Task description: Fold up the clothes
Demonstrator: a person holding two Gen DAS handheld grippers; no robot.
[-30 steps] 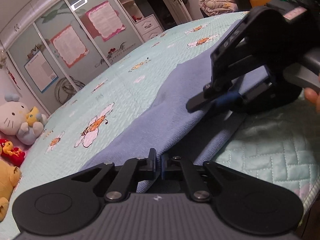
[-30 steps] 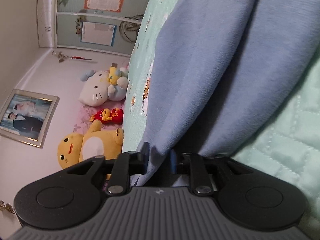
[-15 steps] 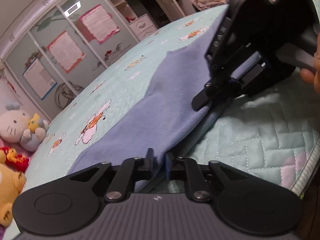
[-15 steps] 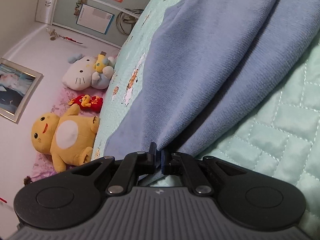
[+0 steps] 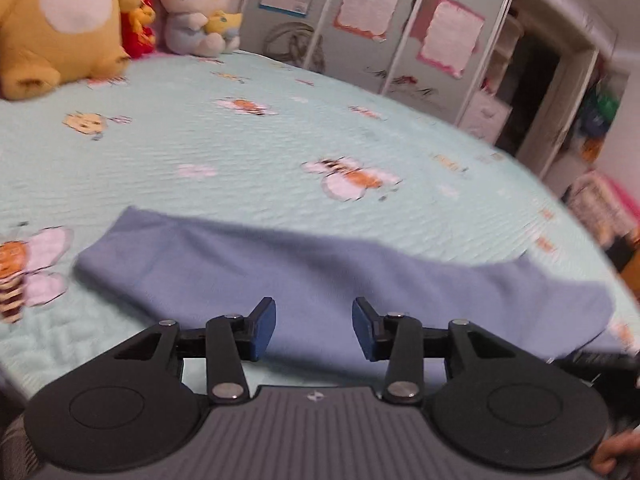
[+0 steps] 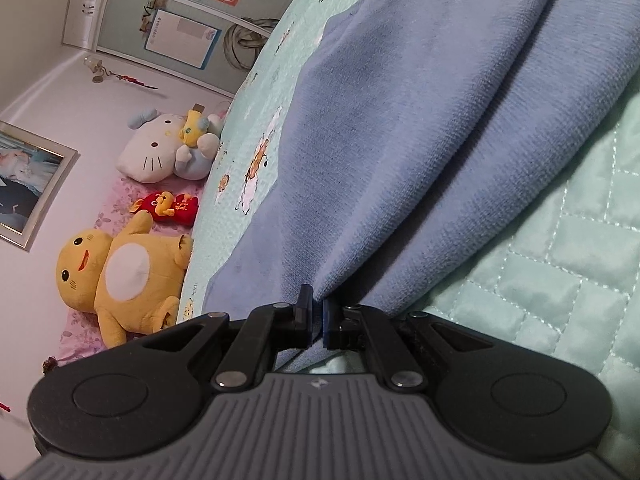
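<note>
Garment: a blue garment (image 5: pixel 304 280) lay folded lengthwise into a long band across the mint quilted bedspread (image 5: pixel 240 152), near its front edge.
Left gripper (image 5: pixel 314 328): jaws had just been opening and stood apart, nothing between the pads; the cloth lay past the fingertips.
Right gripper (image 6: pixel 316 320): jaws pinched together on a bunched edge of the garment (image 6: pixel 400 140).
Step in hand: judged as the release after a lengthwise fold, one end let go.
Next move: likely calls for the left gripper to take a fresh edge, then fold the band across its length.
Background: plush toys (image 5: pixel 60 20) at the bed's far side.
</note>
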